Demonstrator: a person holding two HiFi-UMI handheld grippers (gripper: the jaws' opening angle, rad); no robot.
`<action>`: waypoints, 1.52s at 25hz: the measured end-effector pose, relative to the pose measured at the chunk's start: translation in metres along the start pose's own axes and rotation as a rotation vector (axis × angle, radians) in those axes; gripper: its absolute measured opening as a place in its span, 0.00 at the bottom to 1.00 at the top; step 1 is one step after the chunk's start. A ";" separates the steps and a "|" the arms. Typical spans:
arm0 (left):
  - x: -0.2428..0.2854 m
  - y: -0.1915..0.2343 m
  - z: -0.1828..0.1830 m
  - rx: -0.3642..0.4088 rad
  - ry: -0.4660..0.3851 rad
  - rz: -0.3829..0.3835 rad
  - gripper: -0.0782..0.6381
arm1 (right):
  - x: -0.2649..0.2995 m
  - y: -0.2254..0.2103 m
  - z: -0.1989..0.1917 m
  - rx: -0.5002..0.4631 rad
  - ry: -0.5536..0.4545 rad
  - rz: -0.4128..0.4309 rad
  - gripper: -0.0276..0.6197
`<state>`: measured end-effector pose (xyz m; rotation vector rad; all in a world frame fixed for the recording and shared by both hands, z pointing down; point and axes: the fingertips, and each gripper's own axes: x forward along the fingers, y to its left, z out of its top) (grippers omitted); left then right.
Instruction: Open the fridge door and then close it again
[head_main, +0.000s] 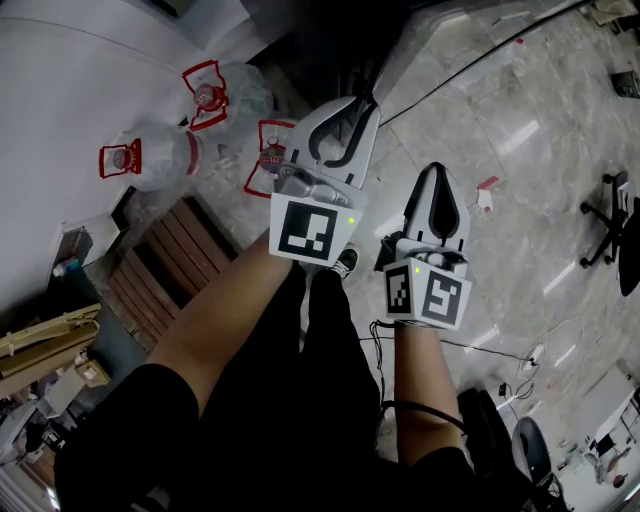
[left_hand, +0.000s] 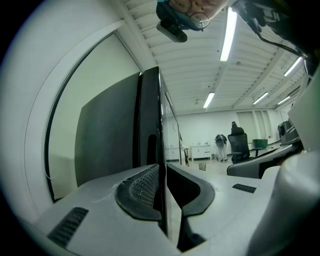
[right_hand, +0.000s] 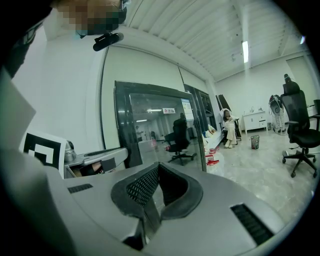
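Gripped at the edge: the left claw was clamped on the thin free edge of the dark-framed glass fridge door, which ran edge-on up the middle of the left gripper view between the ribbed pads. The right claw, its jaws together on nothing, hung just beside it at the centre of the head view. The door appeared to stand partway open, so the step in hand was judged to be the swing, though whether opening or closing could not be told. Done well, the swing would call for the wrist to follow the door's arc so the edge did not twist out of the pads, and for the spare claw to stay off the glass. Room to move was uneven. The marble floor lay bare toward the right as far as an office chair at the frame's edge. Red-handled water jugs and a slatted wooden pallet crowded the upper left and left, near the person's legs.
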<state>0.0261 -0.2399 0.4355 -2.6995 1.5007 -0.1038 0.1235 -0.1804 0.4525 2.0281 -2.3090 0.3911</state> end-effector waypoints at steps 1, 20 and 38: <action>-0.002 -0.001 0.000 0.017 0.000 0.001 0.17 | -0.001 0.002 -0.001 0.000 0.001 0.002 0.07; -0.101 -0.014 0.056 -0.098 -0.045 0.009 0.12 | -0.064 0.076 0.058 -0.103 -0.067 0.123 0.07; -0.140 -0.021 0.153 -0.059 -0.037 0.017 0.12 | -0.115 0.100 0.146 -0.166 -0.118 0.151 0.07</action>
